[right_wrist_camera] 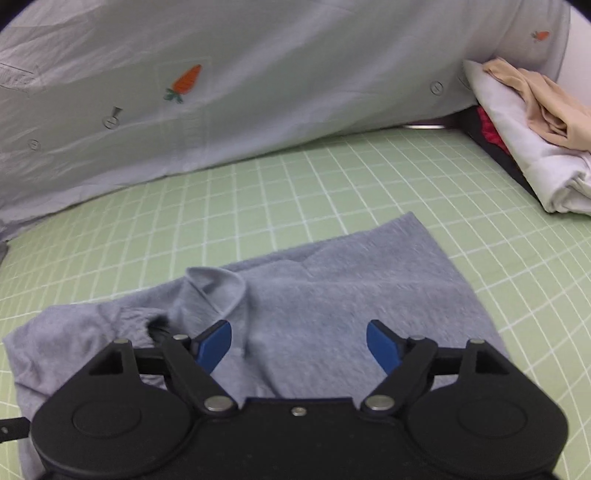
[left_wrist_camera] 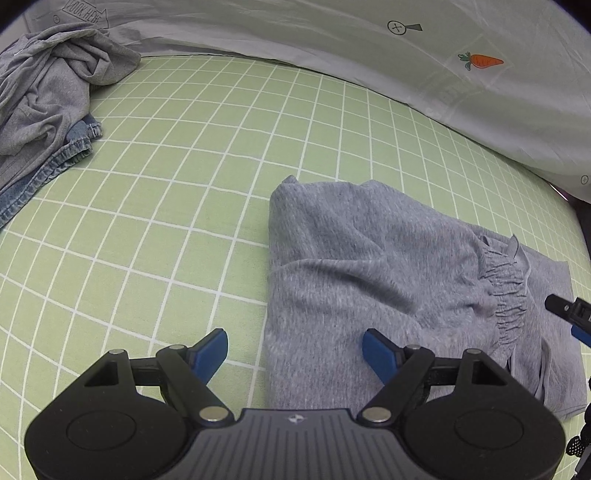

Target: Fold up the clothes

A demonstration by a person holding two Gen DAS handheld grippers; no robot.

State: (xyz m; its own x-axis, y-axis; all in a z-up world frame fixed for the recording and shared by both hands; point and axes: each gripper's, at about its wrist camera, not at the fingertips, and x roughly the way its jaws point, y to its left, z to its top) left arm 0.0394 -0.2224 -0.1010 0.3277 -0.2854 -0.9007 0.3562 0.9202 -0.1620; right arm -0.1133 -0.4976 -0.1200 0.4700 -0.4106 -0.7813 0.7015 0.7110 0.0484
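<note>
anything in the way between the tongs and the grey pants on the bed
Nothing visible does. Both tongs, left and right, hang open right over the grey pants, with no other item between. The other clothes, a grey and denim pile and a white stack, lie off to the sides.

the near end of the grey garment (right_wrist_camera: 332,302) is covered by the black body of the right tool (right_wrist_camera: 299,343) in the right wrist view, and its lower left corner is cut off by the bottom edge. the whole of that view is softly blurred. in the left wrist view only a dark tip of the right tool (left_wrist_camera: 569,314) is seen at the right edge, so its jaws cannot be read there. the jeans (left_wrist_camera: 44,162) are largely buried under a crumpled grey top (left_wrist_camera: 48,81) and cut by the left edge. the printed lettering (left_wrist_camera: 83,14) on the pale sheet (left_wrist_camera: 295,33) is cropped at the top. a dark and red item (right_wrist_camera: 487,129) under the folded pile (right_wrist_camera: 532,125) cannot be identified.
</note>
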